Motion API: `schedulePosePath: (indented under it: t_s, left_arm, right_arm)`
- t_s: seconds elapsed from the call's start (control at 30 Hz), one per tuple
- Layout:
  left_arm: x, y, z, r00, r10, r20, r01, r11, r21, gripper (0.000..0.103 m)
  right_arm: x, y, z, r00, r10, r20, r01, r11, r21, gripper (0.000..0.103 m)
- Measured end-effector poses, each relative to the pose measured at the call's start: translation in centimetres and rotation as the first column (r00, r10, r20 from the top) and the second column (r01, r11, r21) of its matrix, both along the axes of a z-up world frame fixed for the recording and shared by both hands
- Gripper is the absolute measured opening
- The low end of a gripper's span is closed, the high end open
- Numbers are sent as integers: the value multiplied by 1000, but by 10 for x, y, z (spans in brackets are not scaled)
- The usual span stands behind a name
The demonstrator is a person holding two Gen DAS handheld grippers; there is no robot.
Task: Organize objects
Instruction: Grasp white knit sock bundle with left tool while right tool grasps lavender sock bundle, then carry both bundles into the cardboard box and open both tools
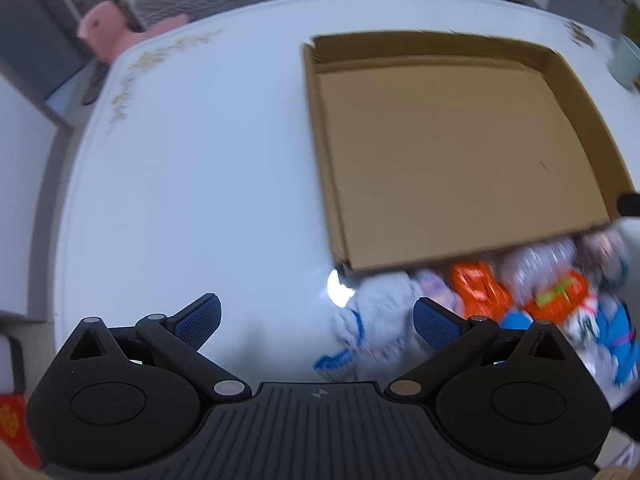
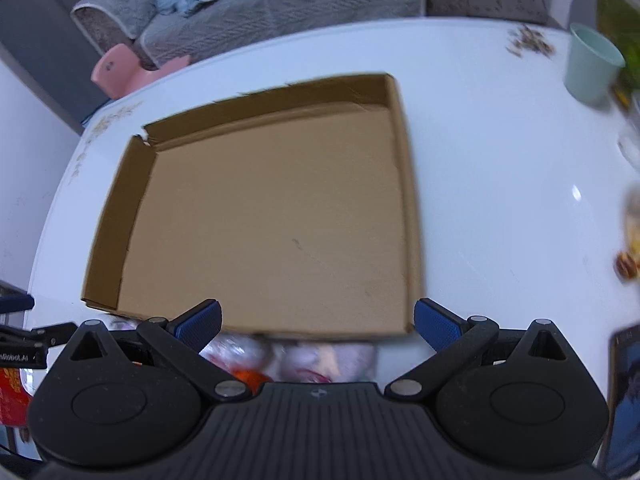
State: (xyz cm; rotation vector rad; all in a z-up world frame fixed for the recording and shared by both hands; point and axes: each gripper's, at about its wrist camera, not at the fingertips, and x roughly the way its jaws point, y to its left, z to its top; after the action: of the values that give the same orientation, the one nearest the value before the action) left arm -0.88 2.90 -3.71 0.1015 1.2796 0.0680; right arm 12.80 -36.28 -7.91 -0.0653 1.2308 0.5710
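The snack packets lie in a loose heap on the white table, bunched against the near wall of the shallow cardboard box; from my left wrist camera I make out orange, white and blue wrappers, though motion blur keeps me from reading any of them. My left gripper hangs over bare tabletop to the left of the heap with its jaws spread wide and nothing between the blue pads; the nearest white-and-blue packet sits just inside the right finger. My right gripper is likewise fully parted and holds nothing, poised over the box's near edge, with a few packets visible under it between the fingers. The box has nothing on its floor. A pale green cup stands well apart at the far right of the table, and a grey sofa runs behind.
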Motion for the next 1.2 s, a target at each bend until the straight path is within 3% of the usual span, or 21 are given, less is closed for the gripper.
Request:
schedulePosePath:
  t_s: [0.2, 0.33, 0.47, 0.63, 0.7, 0.77, 0.8, 0.83, 0.87, 1.03, 1.2]
  left_arm:
    - [-10, 1, -13, 997, -56, -52, 55, 998, -13, 102]
    - [-9, 4, -23, 995, -52, -88, 47, 997, -55, 102]
    - [-9, -2, -33, 992, -82, -94, 80, 996, -29, 102]
    - [-7, -9, -45, 991, -110, -80, 111, 994, 7, 101]
    - [-8, -10, -53, 989, -123, -85, 124, 992, 9, 96]
    - [-10, -11, -60, 986, -139, -89, 140, 990, 6, 80]
    - [-12, -9, -59, 988, -140, -70, 139, 990, -14, 74]
    - [-14, -7, -57, 990, -134, -54, 131, 990, -46, 54]
    - [-13, -5, -55, 990, -129, -59, 124, 989, -78, 45]
    - [-16, -7, -47, 989, -142, -30, 141, 990, -25, 44]
    - [-21, -7, -32, 988, -151, -8, 151, 988, -28, 44]
  right_arm:
    - [4, -11, -12, 994, -56, -95, 56, 998, -3, 102]
    - [-1, 0, -20, 992, -29, -124, 26, 999, -20, 101]
    - [-5, 12, -28, 991, 4, -135, -12, 998, -55, 99]
    - [-9, 31, -37, 990, 40, -133, -54, 994, -99, 85]
    - [-10, 38, -43, 989, 53, -140, -70, 991, -115, 77]
    - [-13, 45, -46, 989, 68, -134, -84, 989, -125, 70]
    - [-15, 48, -45, 990, 75, -120, -90, 988, -127, 61]
    - [-16, 51, -44, 990, 80, -113, -94, 987, -131, 58]
    - [-17, 51, -43, 990, 80, -118, -95, 988, -120, 57]
    - [-25, 53, -29, 991, 92, -100, -101, 991, -86, 55]
    - [-31, 52, -13, 993, 92, -72, -97, 993, -63, 55]
